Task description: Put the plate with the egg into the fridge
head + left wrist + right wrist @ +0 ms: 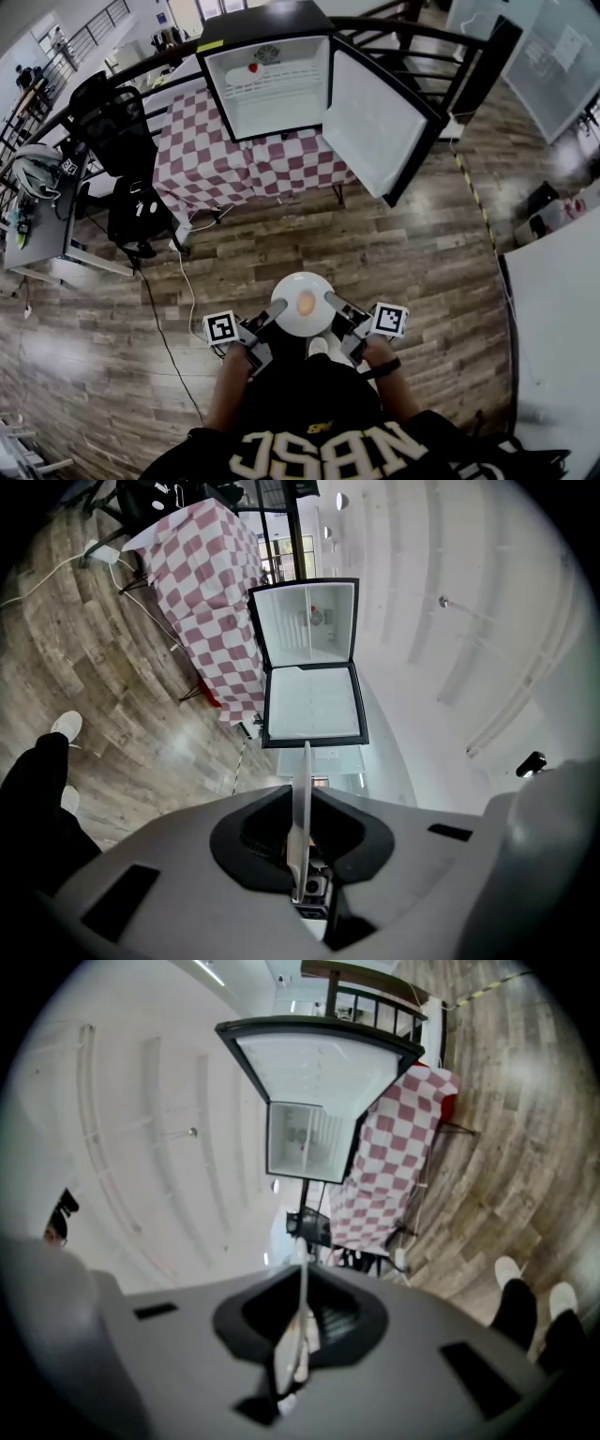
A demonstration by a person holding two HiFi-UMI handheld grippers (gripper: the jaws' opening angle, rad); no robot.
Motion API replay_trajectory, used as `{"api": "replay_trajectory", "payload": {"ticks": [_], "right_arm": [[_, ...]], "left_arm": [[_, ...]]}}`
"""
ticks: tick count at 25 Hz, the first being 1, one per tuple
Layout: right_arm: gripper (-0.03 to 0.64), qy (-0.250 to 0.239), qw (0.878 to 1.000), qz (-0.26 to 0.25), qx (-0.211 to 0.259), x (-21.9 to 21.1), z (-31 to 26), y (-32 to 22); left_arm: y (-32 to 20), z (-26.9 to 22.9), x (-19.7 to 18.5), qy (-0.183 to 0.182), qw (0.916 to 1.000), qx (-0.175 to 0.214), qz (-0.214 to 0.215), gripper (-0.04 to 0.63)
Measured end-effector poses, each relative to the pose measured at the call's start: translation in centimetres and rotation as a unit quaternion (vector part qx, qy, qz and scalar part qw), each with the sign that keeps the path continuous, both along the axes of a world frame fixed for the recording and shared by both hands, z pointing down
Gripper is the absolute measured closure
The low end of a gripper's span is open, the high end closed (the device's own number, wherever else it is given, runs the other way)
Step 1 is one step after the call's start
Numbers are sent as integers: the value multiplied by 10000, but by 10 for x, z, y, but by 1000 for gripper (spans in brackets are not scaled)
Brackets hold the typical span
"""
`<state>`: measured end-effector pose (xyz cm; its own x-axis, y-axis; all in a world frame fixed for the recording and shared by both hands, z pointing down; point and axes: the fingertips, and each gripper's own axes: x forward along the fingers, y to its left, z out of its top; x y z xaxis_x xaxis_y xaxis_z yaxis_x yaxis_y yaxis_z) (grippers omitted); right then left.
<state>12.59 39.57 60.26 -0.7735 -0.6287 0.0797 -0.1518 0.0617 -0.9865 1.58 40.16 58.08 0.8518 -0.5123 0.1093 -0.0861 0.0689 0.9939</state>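
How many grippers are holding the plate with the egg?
2. The left gripper clamps the plate at its left rim; the right gripper clamps its right rim. The egg sits between them.
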Motion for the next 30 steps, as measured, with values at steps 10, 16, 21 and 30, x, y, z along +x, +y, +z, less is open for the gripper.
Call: {"api": "replay_trajectory", "payload": {"ticks": [10, 16, 21, 30], "right_arm": [[584, 449, 9984, 281, -217, -19, 4, -85], [584, 586, 9977, 150, -315, -54, 3, -136], [584, 645, 9967, 181, -450, -79, 4, -166], [584, 864, 9947, 249, -496, -105, 1, -195]], "left_arm": [[-89, 1, -22, 151, 9999, -8, 77, 550], [-136, 1, -57, 222, 9996, 12, -169, 551], [-162, 3, -81, 400, 9987, -131, -290, 551], [-201, 6, -111, 527, 9980, -159, -297, 551]]}}
